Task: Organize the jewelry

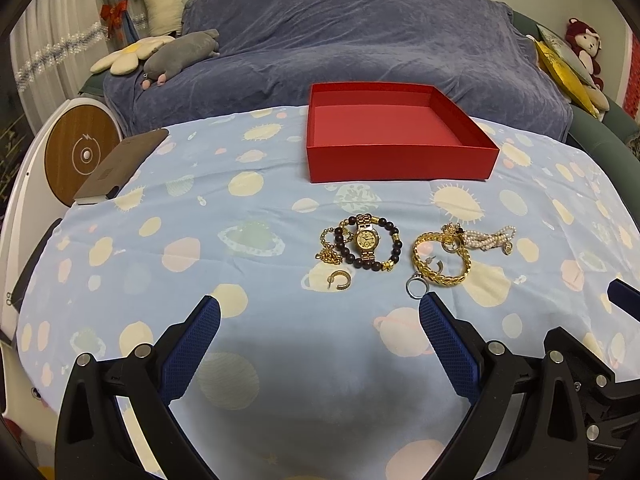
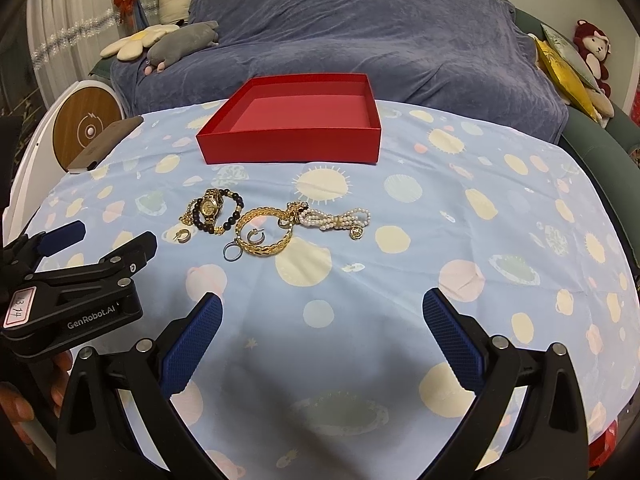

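An empty red box [image 1: 400,160] [image 2: 288,146] stands at the back of the table. In front of it lies jewelry: a gold watch [image 1: 365,240] [image 2: 210,204] inside a dark bead bracelet [image 1: 396,249], a gold hoop earring [image 1: 340,280] [image 2: 183,236], a silver ring [image 1: 417,287] [image 2: 232,251], a gold bangle [image 1: 442,258] [image 2: 264,232], and a pearl bracelet [image 1: 494,236] [image 2: 340,219]. My left gripper [image 1: 320,320] is open and empty, just short of the jewelry. My right gripper [image 2: 322,312] is open and empty, nearer the table's front, to the right of the pile.
The table has a blue planet-print cloth [image 1: 200,240]. A brown notebook [image 1: 120,168] lies at its left edge beside a round white device [image 1: 82,152]. A sofa with a blue cover [image 1: 340,40] and plush toys stands behind. The left gripper's body [image 2: 80,280] shows in the right view.
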Motion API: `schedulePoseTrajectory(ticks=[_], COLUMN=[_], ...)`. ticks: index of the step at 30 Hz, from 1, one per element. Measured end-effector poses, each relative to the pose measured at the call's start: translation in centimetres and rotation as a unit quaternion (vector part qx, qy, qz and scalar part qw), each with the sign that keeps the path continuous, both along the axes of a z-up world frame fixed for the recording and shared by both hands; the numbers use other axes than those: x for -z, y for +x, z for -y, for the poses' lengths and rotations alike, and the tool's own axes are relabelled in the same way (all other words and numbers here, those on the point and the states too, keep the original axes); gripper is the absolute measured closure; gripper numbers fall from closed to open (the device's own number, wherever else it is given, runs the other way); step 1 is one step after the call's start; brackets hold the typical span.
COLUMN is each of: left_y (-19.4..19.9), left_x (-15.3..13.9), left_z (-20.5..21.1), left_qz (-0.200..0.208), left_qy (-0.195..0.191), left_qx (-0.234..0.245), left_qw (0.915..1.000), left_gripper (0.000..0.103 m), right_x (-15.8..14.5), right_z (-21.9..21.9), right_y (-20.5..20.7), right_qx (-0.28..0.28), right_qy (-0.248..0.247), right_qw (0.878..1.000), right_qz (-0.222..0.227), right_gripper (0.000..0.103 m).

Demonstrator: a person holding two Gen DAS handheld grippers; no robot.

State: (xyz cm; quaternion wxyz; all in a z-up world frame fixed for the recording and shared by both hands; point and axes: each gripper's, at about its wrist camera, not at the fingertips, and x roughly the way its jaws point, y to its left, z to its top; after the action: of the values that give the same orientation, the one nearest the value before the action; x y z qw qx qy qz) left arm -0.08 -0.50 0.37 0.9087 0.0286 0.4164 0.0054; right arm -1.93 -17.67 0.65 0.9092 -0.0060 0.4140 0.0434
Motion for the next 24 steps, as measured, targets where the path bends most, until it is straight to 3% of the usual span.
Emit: schedulePoseTrajectory(ticks=[12,18,21,24], left_y=[-0.4,-0.2,1.0,1.2], left_x=[-0.7,0.6,1.3,1.0], left_z=[1.3,0.7,0.3,0.0], left_qz=[0.018,0.026,-0.011,-0.005], left_qy=[0.014,0.002,-0.017,-0.032], left_qx=[0.018,0.021,0.025,0.016], left_qw=[0.9996,0.9995,0.9995,0.9993], left_gripper=[0.006,0.006,0.006,0.006], right_x=[-1.4,-0.5,-0.1,-0.2], right_z=[0.9,1.1,0.9,1.1], right_y=[0.1,0.5,0.6,0.6], right_qx=[0.001,0.009,0.011,0.013], right_qy=[0.017,0.009,-0.005,0.004], right_qw=[1.0,1.0,1.0,1.0], right_qz=[0.009,-0.001,0.002,0.005], right_gripper=[0.005,0.005,0.005,0.005])
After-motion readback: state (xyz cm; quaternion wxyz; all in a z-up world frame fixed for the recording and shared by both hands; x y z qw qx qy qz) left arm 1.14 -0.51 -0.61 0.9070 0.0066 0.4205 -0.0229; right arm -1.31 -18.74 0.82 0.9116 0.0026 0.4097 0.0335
